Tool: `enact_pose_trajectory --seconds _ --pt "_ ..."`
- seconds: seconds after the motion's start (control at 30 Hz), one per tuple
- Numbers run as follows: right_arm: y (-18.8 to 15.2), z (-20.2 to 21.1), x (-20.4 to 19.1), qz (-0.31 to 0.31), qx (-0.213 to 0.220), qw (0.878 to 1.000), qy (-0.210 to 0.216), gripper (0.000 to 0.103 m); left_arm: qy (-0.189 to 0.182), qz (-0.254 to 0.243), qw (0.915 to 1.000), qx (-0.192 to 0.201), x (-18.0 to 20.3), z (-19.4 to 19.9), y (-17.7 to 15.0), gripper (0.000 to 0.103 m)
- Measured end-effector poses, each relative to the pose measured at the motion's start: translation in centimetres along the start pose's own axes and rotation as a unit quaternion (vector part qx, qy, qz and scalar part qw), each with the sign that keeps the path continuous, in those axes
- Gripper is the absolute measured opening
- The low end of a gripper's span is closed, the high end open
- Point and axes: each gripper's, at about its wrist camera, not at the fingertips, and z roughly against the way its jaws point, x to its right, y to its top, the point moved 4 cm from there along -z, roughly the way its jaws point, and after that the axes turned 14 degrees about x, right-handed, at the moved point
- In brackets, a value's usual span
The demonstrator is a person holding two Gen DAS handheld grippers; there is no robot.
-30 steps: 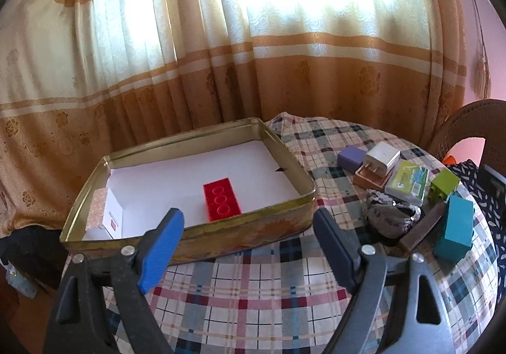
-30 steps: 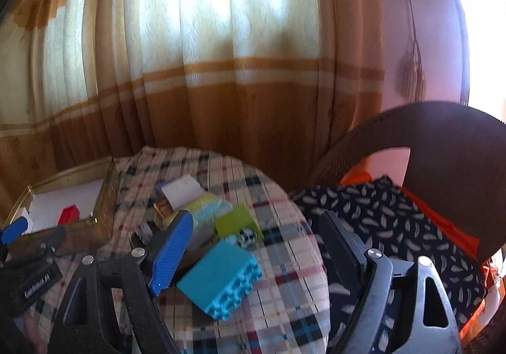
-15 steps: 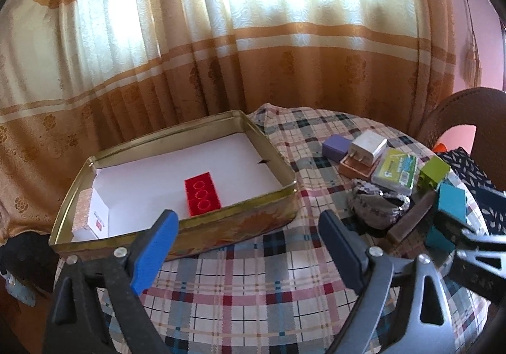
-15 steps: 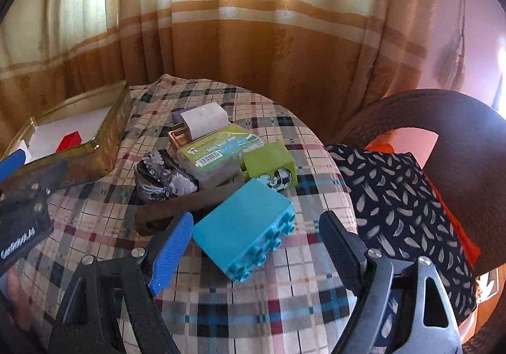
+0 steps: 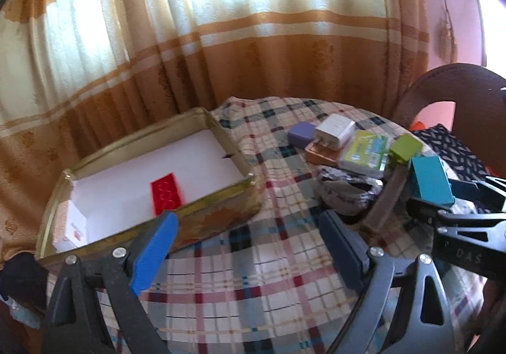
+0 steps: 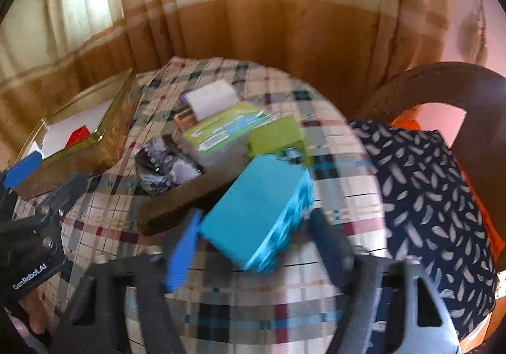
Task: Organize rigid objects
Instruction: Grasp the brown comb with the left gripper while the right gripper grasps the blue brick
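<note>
A teal toy brick (image 6: 253, 214) lies on the plaid tablecloth between the fingers of my right gripper (image 6: 256, 221). Its jaws are closing and the pads stand right beside the brick's sides; motion blur hides whether they press. The left wrist view shows the same teal brick (image 5: 430, 183) at the far right. My left gripper (image 5: 246, 216) is open and holds nothing, low over the cloth in front of a gold tin (image 5: 221, 211). In the tin lie a red brick (image 5: 166, 195) and a small white box (image 5: 74, 224).
A pile beside the teal brick holds a lime block (image 6: 275, 135), a green packet (image 6: 227, 129), a white charger (image 6: 210, 97), a purple block (image 5: 301, 132), a brown bar (image 6: 177, 205) and a crumpled wrapper (image 5: 344, 192). A chair with patterned cloth (image 6: 427, 180) stands right; curtains hang behind.
My right gripper has dropped toward the table and narrowed around the teal brick. The left gripper's jaws have widened a little, and the tin has shifted slightly left in its view.
</note>
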Motion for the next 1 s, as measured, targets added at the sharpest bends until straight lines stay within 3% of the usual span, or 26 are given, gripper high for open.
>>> enact_pose_trajectory --seconds 0.23,0.53,0.63,0.7,1.0 --pt "-0.6 2.0 1.3 -0.002 0.034 0.999 -0.027 0.065 -0.096 0.020 0.9943 -0.041 3.1 -0.6 -0.5 0.093" --pt "-0.6 3.4 3.7 -0.038 0.063 0.996 -0.044 0.065 -0.145 0.001 0.9874 -0.063 7.3 -2.0 -0.1 0.091" --pt "-0.4 4.3 4.6 -0.051 0.080 0.994 -0.044 0.065 -0.154 -0.008 0.9842 -0.086 8.5 -2.7 -0.5 0.075" --pt "-0.1 4.8 4.8 -0.048 0.089 0.994 -0.046 0.065 -0.158 -0.010 0.9830 -0.093 9.2 -2.9 -0.6 0.051" --pt "0.3 5.8 5.4 -0.056 0.107 0.991 -0.052 0.065 -0.181 0.023 0.9761 -0.117 10.9 -4.1 -0.3 0.048"
